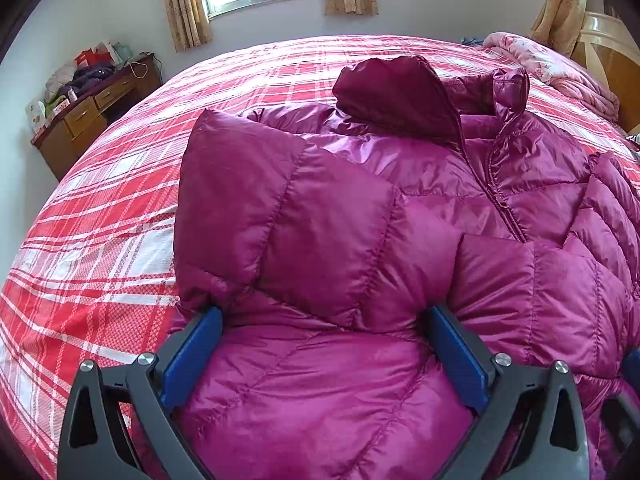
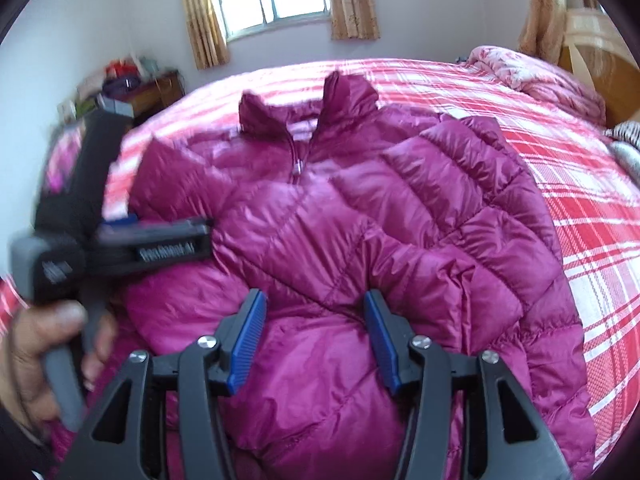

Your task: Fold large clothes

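i see the jacket (image 2: 344,208), a big magenta puffy one, spread front-up across the bed (image 2: 592,216) with its collar toward the window and the zip closed. both sleeves look already laid inward over the chest. i judge it light and soft, full of air, with a slick shiny shell that will slide on itself and spring back after a fold, so a pinch on a stitched seam or the hem edge should bite better than one on a puffed panel.

my left hand-held gripper (image 1: 324,344) stands wide over the lower part of the jacket, fabric bulging between its blue pads; whether they press on it i cannot tell. my right hand-held gripper (image 2: 316,340) stands about half open over the hem area, with padding between the pads but no clear clamp.

the only container i see is the drawer desk (image 1: 92,116) by the wall, drawers closed, with bags and clothes heaped on top
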Demonstrator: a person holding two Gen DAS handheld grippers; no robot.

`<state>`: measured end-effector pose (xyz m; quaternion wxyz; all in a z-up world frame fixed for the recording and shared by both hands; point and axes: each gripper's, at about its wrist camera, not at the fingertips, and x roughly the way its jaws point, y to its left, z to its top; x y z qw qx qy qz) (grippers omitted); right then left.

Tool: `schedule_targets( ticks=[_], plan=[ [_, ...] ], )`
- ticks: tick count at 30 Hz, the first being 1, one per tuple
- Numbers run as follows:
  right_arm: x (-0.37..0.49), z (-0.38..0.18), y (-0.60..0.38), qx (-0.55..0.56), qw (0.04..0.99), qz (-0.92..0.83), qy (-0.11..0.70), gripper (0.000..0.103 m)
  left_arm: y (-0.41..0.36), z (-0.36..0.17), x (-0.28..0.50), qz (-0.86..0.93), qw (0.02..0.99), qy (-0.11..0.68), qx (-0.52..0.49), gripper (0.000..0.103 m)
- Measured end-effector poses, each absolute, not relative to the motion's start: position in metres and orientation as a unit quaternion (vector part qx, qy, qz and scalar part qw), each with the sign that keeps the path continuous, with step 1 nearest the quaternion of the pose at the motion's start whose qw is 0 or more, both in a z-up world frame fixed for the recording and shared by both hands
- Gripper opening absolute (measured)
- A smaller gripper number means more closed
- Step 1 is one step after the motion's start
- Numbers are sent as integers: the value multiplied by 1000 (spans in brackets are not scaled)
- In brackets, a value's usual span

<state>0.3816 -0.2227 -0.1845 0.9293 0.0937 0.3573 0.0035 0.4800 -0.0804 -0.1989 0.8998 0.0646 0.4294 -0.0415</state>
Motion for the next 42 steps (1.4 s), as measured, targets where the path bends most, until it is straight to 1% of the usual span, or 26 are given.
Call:
schedule_targets(
  ticks=[4,7,10,12,14,18,19,21,23,25,26,28,29,32,34,38,39,40,41,42],
  plan=[
    [396,-180,-227,87,926,-5,367,53,-80,-198,480,-41,901,427,65,102],
    [407,-194,-224,56,916,-2,398,54,-78,-197,478,-44,901,426,61,102],
    [403,-199,-219,27,914,1,405,54,-71,-190,471,-51,906,416,49,102],
    [396,-193,-219,19,913,12,408,54,-67,-175,463,-60,908,411,54,102],
    [385,-178,-228,34,920,20,391,55,-58,-148,451,-64,926,369,52,102],
    [385,-147,-246,47,939,2,341,60,-37,-109,461,-65,946,318,18,102],
    [390,-145,-251,44,940,-9,338,61,-36,-108,475,-53,945,321,17,102],
    [406,-148,-265,58,937,-38,341,61,-37,-121,502,-57,932,358,7,102],
    [418,-157,-280,87,929,-51,356,61,-43,-151,531,-51,906,420,21,102],
    [422,-165,-285,94,926,-49,364,61,-44,-178,547,-13,889,454,57,102],
    [420,-169,-287,89,926,-48,365,61,-38,-188,551,-2,883,466,56,102],
    [416,-171,-294,91,925,-51,365,61,-19,-198,555,-18,880,475,-1,102],
    [415,-172,-300,100,925,-54,364,61,-17,-200,555,-18,881,473,-10,102],
    [417,-172,-314,121,921,-61,365,61,-24,-200,552,-15,886,464,13,102],
    [416,-165,-320,126,923,-67,358,61,-25,-187,544,-15,892,452,16,102],
    [422,-144,-337,115,930,-93,336,61,-24,-135,519,-1,929,370,21,102],
    [427,-144,-342,114,929,-103,338,60,-26,-124,516,-6,934,357,12,102],
    [433,-146,-345,116,926,-106,342,53,-30,-119,517,-22,934,356,2,102],
    [442,-150,-348,118,923,-106,351,48,-36,-120,521,-45,929,368,-4,102],
    [449,-154,-349,116,920,-105,360,47,-44,-124,526,-60,922,382,-3,102]
  ],
)
